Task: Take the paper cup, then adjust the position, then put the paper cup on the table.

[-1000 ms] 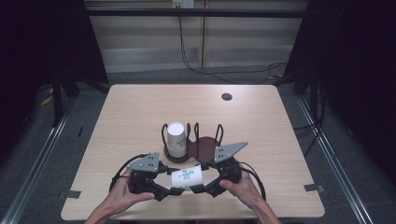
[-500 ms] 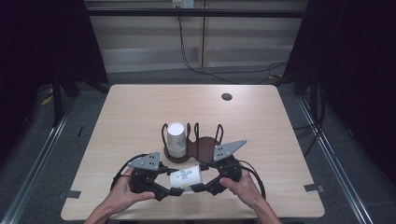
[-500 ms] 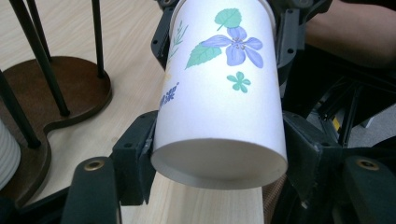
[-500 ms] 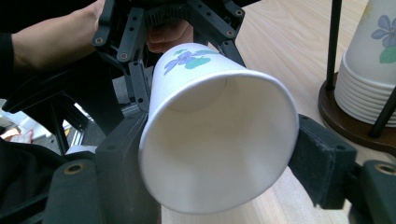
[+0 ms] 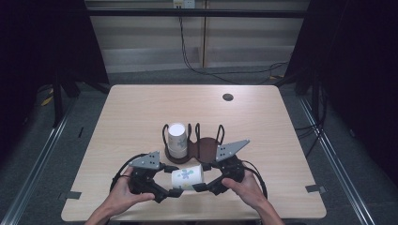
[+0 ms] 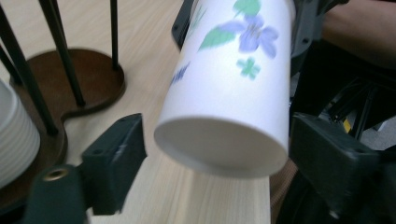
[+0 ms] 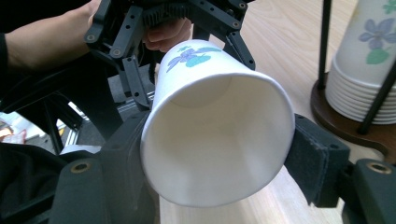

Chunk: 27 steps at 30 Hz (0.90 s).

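The wooden table (image 5: pixel 141 117) carried a dark brown cup holder (image 5: pixel 202 149) with upright black rods near its middle, and a stack of white paper cups (image 5: pixel 177 139) stood in the holder's left bay. Nearer the person, the left gripper (image 5: pixel 170 191) and the right gripper (image 5: pixel 199 186) faced each other just in front of the holder, each in one hand. A single flowered paper cup (image 5: pixel 187 177) lay on its side in the air between them, base towards the left gripper and mouth towards the right. The right gripper's jaws had just been closing and were clamped on the cup's rim end, pads against its wall and the mouth pressed slightly oval. The left gripper's jaws had just been opening and stood apart on either side of the cup's base, clear of it
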Each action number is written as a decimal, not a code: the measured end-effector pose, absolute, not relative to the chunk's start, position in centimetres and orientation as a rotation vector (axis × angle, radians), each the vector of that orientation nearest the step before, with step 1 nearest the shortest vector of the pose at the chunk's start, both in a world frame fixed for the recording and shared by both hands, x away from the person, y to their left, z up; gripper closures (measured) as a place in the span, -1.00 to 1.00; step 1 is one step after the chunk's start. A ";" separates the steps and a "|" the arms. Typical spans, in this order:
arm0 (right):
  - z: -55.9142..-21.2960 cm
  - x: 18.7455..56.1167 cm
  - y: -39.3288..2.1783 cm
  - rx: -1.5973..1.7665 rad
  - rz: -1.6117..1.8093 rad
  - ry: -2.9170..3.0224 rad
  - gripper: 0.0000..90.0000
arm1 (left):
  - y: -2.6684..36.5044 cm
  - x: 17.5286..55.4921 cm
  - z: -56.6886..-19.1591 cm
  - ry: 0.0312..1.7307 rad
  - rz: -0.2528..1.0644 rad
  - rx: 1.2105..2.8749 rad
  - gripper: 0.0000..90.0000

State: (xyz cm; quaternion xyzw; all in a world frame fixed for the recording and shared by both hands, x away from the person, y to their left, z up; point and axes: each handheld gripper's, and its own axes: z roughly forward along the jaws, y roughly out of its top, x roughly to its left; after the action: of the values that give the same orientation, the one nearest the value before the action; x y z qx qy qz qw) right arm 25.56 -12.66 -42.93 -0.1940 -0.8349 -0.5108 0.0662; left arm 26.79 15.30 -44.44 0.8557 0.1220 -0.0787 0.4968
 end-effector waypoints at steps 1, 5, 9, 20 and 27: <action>-42.9 25.5 -12.8 -0.595 -1.540 -2.522 -0.37 | 15.3 26.8 -44.5 0.299 -0.194 2.076 -0.64; -42.6 25.4 -13.4 -0.630 -1.545 -2.541 -0.37 | 15.3 26.8 -44.5 0.296 -0.173 2.096 -0.64; -42.3 25.5 -14.1 -0.669 -1.545 -2.557 -0.36 | 15.6 27.0 -44.5 0.307 -0.143 2.113 -0.64; -42.3 25.9 -15.2 -0.768 -1.515 -2.584 -0.35 | 17.4 27.7 -44.3 0.355 -0.054 2.105 -0.64; -42.2 26.1 -16.0 -0.823 -1.498 -2.597 -0.35 | 17.9 27.9 -44.3 0.382 -0.024 2.111 -0.65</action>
State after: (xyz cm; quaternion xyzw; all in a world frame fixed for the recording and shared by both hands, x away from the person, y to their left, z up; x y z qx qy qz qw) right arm 26.06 -16.04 -42.19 -0.2647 -0.8353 -0.4817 0.0162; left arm 27.89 17.90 -44.34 0.8645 0.1564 -0.0097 0.4776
